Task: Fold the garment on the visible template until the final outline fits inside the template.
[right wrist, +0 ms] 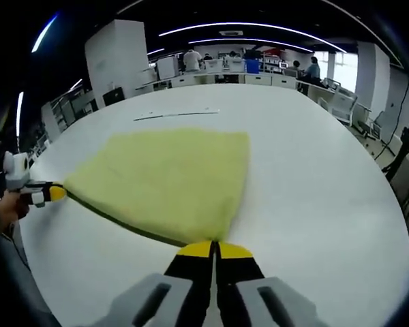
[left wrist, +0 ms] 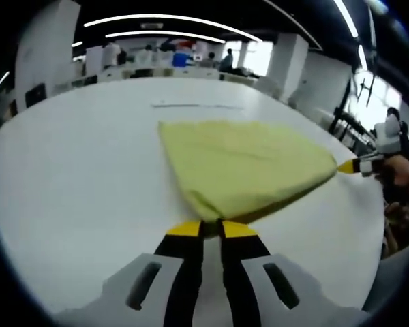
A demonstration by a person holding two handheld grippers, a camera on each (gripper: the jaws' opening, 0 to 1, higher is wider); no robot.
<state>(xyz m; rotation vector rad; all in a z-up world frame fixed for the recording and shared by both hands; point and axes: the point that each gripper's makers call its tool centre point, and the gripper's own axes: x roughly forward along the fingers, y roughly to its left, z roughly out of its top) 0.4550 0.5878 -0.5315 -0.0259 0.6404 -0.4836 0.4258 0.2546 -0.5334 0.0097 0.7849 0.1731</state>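
Observation:
A yellow-green garment (left wrist: 249, 163) lies folded on the white table (left wrist: 75, 177), its near edge lifted slightly. My left gripper (left wrist: 212, 227) is shut on one near corner of it. In the right gripper view the same garment (right wrist: 167, 180) spreads out ahead, and my right gripper (right wrist: 215, 248) is shut on its other near corner. Each gripper shows in the other's view: the right gripper (left wrist: 351, 165) at the cloth's right tip, the left gripper (right wrist: 51, 193) at its left tip. A thin template line (right wrist: 177, 114) is marked on the table beyond the garment.
The white table (right wrist: 327, 177) stretches wide around the cloth. A person's hand (right wrist: 7, 208) holds the left gripper. Desks, shelves and people stand far behind the table, and chairs (right wrist: 344, 102) line the right side.

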